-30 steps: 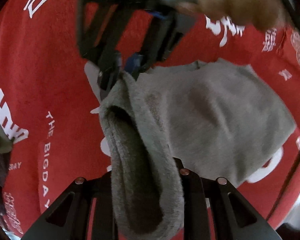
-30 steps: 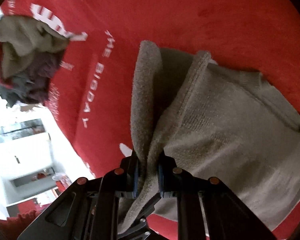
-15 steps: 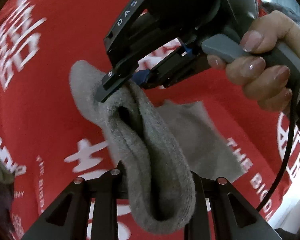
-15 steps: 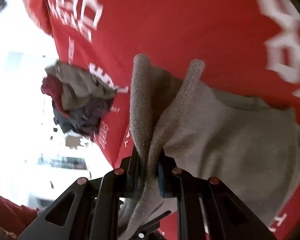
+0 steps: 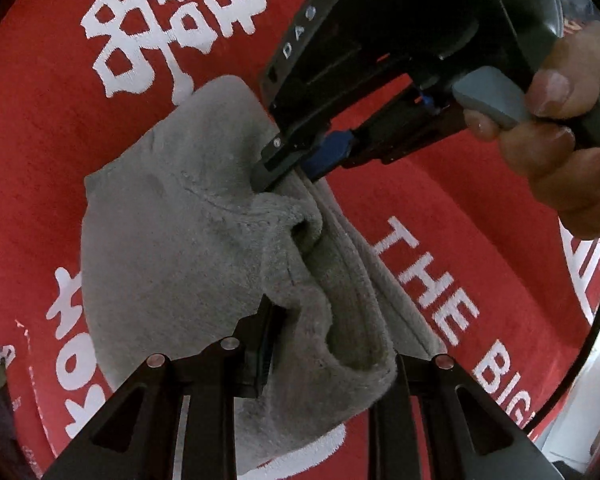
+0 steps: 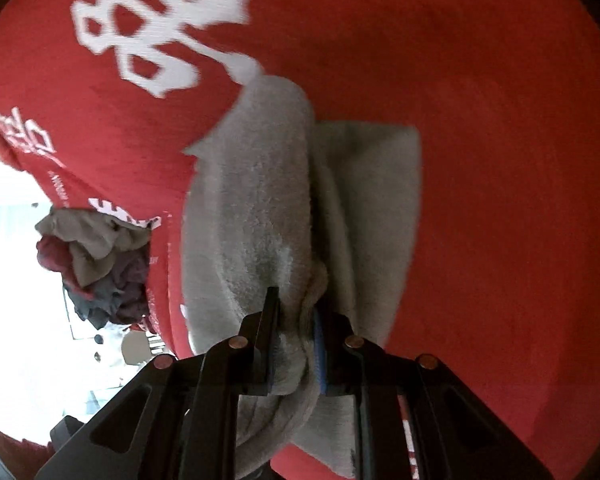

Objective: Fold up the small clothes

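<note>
In the left wrist view, a red cloth (image 5: 40, 152) with a soft nap and bold white printed characters covers the surface. On it lies a grey sock (image 5: 172, 240), thick and fuzzy like terry, doubled over with its ribbed cuff gaping in a rounded mouth. The left tongs (image 5: 328, 344) have black angular fingers spread apart, with sock fabric bunched between them; whether they pinch it cannot be told. Further right, the right tongs (image 5: 296, 164), black with a blue pad, nip the sock's upper fold, and a hand (image 5: 560, 144) squeezes the grey trigger.

In the right wrist view, a crumpled heap of clothes (image 6: 96, 264), grey, maroon and dark, sits at the left by the cloth's edge. The sock (image 6: 252, 208) is draped in a long rounded fold, and the right tongs (image 6: 296, 340) are closed narrowly on its gathered edge.
</note>
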Motion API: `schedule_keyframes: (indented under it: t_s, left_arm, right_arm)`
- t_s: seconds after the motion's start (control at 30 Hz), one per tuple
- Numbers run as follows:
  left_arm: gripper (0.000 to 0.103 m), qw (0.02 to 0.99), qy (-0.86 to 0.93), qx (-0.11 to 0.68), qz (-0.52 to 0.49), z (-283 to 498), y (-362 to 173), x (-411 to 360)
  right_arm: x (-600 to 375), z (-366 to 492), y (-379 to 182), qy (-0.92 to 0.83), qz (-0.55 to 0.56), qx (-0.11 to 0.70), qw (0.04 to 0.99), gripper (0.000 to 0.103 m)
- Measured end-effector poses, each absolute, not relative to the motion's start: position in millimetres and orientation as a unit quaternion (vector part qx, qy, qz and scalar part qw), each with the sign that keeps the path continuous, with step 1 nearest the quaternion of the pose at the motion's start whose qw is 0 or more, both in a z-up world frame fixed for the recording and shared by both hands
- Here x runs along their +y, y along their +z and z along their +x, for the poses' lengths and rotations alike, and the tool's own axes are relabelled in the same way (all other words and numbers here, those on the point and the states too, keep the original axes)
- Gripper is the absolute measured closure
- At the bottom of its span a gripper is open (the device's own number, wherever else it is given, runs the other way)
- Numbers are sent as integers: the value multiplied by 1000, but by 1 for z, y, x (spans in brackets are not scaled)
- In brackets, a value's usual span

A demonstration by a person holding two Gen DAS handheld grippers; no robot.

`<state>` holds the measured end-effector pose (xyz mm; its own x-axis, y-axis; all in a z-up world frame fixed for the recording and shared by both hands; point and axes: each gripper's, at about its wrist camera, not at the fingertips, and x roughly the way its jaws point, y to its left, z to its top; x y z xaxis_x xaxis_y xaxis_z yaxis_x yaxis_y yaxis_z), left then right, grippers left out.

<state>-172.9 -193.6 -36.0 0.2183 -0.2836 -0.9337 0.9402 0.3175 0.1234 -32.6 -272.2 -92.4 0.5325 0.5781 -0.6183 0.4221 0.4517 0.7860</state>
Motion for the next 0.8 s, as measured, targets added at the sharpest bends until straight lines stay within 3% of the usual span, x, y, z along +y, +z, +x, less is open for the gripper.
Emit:
schedule_keyframes:
  t_s: [0.23, 0.43, 0.47, 0.53, 0.57, 0.6, 0.8]
  left_arm:
    - [80, 698, -457, 412, 365, -183, -9, -204]
    - [79, 689, -431, 466, 350, -172, -35, -206]
    - [76, 688, -428, 469, 352, -171, -37, -204]
    - [48, 687, -428, 470, 351, -171, -31, -196]
    - [44, 689, -430, 469, 346, -171, -26, -191]
    - [42, 690, -436, 470, 337, -168, -18, -182]
    - [41, 693, -408, 507, 310, -135, 6, -148]
  right_arm:
    - [-279, -40, -54, 108, 565, 403, 712, 87]
    - [-285, -40, -75, 55, 529, 459, 712, 87]
    - [-286, -41, -84, 43, 524, 473, 707, 86]
    - [-289, -46, -97, 20, 518, 497, 696, 74]
    - [-290, -50, -99, 13, 521, 497, 694, 59]
    - [-292, -53, -99, 5, 526, 497, 690, 50]
    - [-305, -75, -81, -8, 539, 477, 694, 50]
